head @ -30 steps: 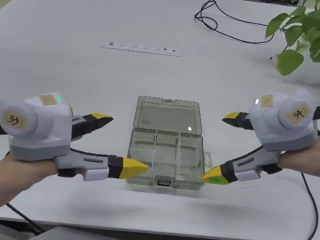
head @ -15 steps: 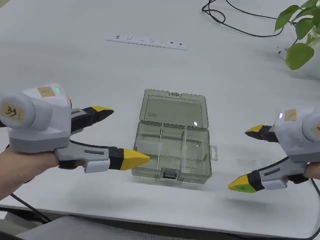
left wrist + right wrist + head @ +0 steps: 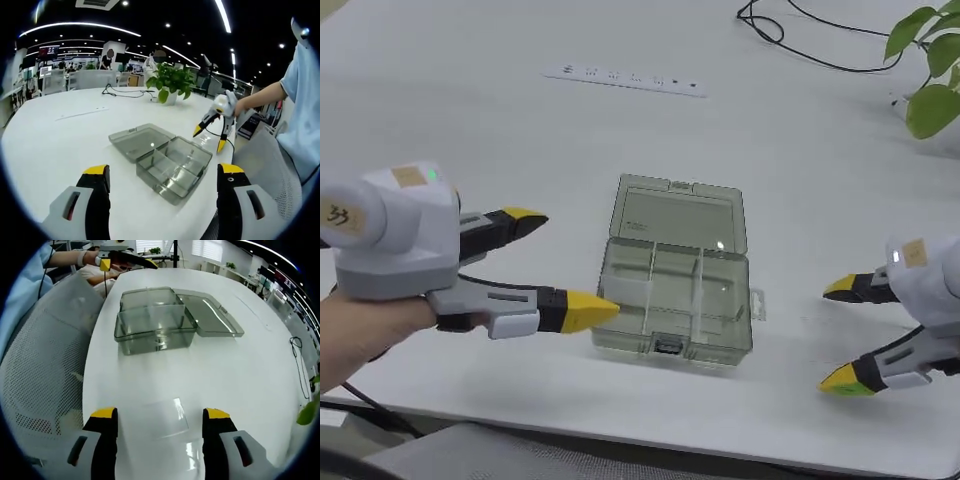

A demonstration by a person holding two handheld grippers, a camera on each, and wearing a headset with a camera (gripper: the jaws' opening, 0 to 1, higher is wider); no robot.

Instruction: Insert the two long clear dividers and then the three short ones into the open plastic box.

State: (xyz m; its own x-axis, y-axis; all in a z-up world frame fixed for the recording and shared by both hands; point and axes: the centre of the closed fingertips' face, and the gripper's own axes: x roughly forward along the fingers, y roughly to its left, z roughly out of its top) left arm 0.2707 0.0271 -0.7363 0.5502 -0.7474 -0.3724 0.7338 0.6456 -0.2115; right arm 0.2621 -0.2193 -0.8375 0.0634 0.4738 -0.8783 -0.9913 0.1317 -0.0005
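Clear plastic on white: a divider (image 3: 161, 419) lies flat on the counter (image 3: 240, 370) to the right of the open plastic box (image 3: 675, 305). The right gripper (image 3: 842, 335) hangs just above it, its yellow-tipped fingers (image 3: 105, 413) spread wide to either side and holding nothing. The box sits close to the counter's near edge, its lid (image 3: 682, 208) thrown back flat on the far side. Some partitions (image 3: 699, 285) stand inside it, their number hard to make out. The left gripper (image 3: 558, 263) hovers at the box's left, its own fingers (image 3: 95, 172) likewise spread and empty. Lifting so thin a sheet off a smooth top will likely call for a low, tilted approach, with one finger worked under an edge before the pinch closes. Gripping the sheet by its ends would probably leave the long edge free to go down into the box.
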